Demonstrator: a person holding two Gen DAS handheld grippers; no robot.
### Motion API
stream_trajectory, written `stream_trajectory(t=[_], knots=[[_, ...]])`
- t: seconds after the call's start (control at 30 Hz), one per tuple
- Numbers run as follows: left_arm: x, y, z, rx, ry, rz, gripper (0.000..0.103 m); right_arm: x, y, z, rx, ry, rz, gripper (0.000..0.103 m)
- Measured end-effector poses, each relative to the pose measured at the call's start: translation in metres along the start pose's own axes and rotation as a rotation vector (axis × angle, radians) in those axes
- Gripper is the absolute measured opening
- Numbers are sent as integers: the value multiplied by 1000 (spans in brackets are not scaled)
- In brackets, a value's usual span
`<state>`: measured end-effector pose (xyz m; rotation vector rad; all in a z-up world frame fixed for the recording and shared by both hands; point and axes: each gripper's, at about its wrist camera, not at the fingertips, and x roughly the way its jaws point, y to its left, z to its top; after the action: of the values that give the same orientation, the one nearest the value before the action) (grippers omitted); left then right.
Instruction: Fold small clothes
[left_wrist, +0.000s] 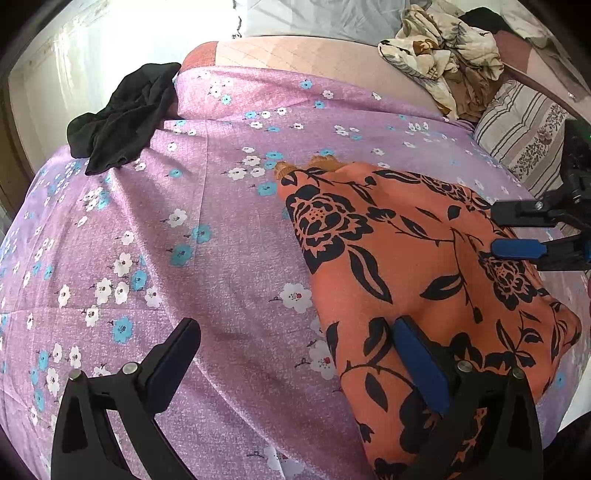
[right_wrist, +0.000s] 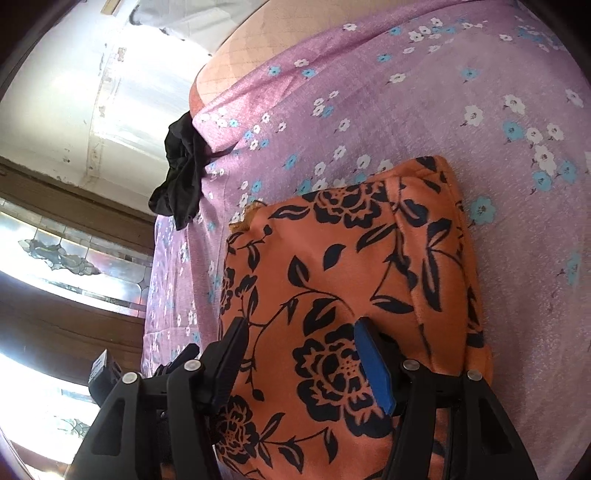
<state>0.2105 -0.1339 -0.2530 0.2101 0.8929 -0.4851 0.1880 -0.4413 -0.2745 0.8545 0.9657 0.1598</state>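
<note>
An orange garment with black flowers lies folded into a compact rectangle on the purple floral bedsheet. My left gripper is open, its right finger over the garment's near left edge, its left finger over the sheet. My right gripper shows at the right in the left wrist view, open, over the garment's right side. In the right wrist view the garment fills the centre and my right gripper is open just above it, holding nothing.
A crumpled black garment lies at the sheet's far left edge; it also shows in the right wrist view. A pile of patterned clothes and a striped pillow lie at the far right.
</note>
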Motion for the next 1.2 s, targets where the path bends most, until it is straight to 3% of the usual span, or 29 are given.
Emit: stream_trajectory(t=[0.03,0.1,0.43,0.6,0.67,1.07,1.13,1.2], knots=[[0,0,0,1,0,1,103,2,-5,1,10,9,-8,56],[1,-1,0,2,0,1,103,9,-14,2,37,30,-28,39],[-1,0,0,0,0,-1,103,-1,-11,2,45,9,-9,41],[-2,0,0,-1,0,-2,103,-15,-9,1,29,-55,-13,41],[-2,0,0,0,0,-1,103,-4,-19,3,58,-32,-50,39],[-2,2,0,-8,8,-9,103,2,-20,6,70,-1,-29,40],[-1,2,1,-11,11,-13,103,-2,-19,5,69,3,-22,43],[-1,3,0,-15,14,-17,103,-8,-18,4,60,-2,-7,55]])
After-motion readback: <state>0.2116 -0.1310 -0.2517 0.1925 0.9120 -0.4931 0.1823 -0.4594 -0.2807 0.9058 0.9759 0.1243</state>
